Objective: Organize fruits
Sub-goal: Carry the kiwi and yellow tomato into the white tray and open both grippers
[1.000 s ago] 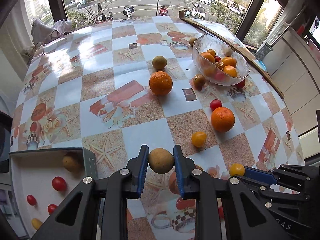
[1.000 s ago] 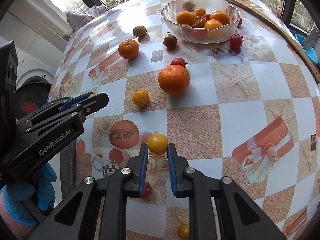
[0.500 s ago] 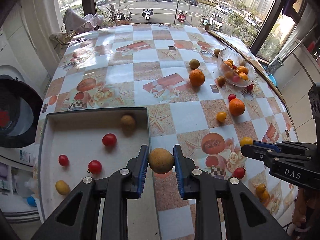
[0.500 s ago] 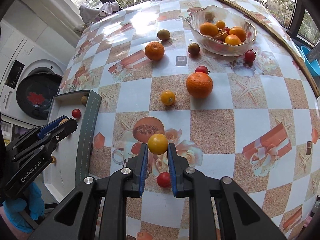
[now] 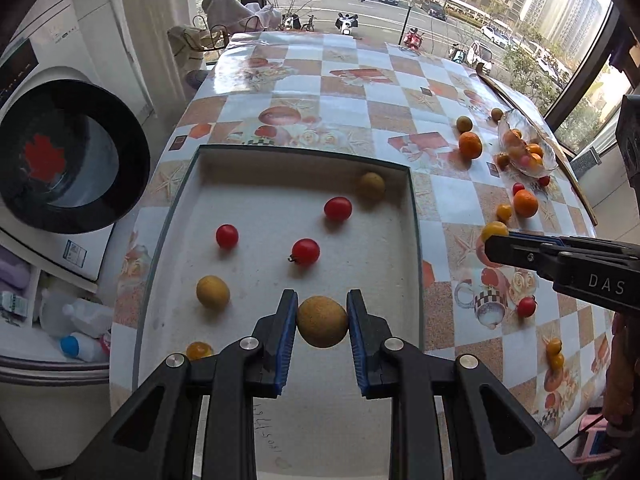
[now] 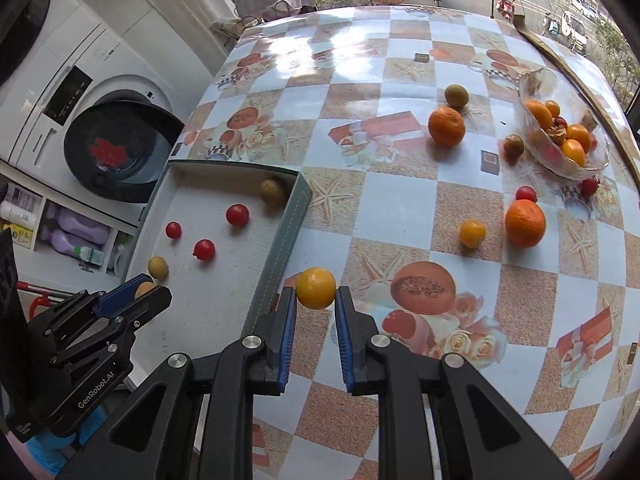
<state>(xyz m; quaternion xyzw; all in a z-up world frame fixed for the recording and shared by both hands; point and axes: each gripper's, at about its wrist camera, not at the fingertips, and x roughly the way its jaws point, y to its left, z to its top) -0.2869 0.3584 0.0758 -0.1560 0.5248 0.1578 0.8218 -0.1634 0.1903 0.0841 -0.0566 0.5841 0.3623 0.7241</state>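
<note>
My left gripper (image 5: 322, 312) is shut on a tan round fruit (image 5: 322, 321) and holds it above the near part of the white tray (image 5: 414, 216). The tray holds red tomatoes (image 5: 338, 208) and tan fruits (image 5: 213, 292). My right gripper (image 6: 316, 298) is shut on a yellow round fruit (image 6: 316, 288), just right of the tray's wall (image 6: 286, 236). In the left wrist view the right gripper (image 5: 496, 240) reaches in from the right. In the right wrist view the left gripper (image 6: 146, 290) is over the tray at lower left.
Oranges (image 6: 525, 223), tomatoes (image 6: 526, 193) and small yellow fruits (image 6: 472, 233) lie loose on the checkered tablecloth. A glass bowl (image 6: 532, 92) of fruit stands at the far right. A washing machine (image 5: 72, 152) is left of the table's edge.
Both grippers moved left and back with their fruits. The left gripper now hangs over the tray; the right gripper has come up beside the tray's right wall.
</note>
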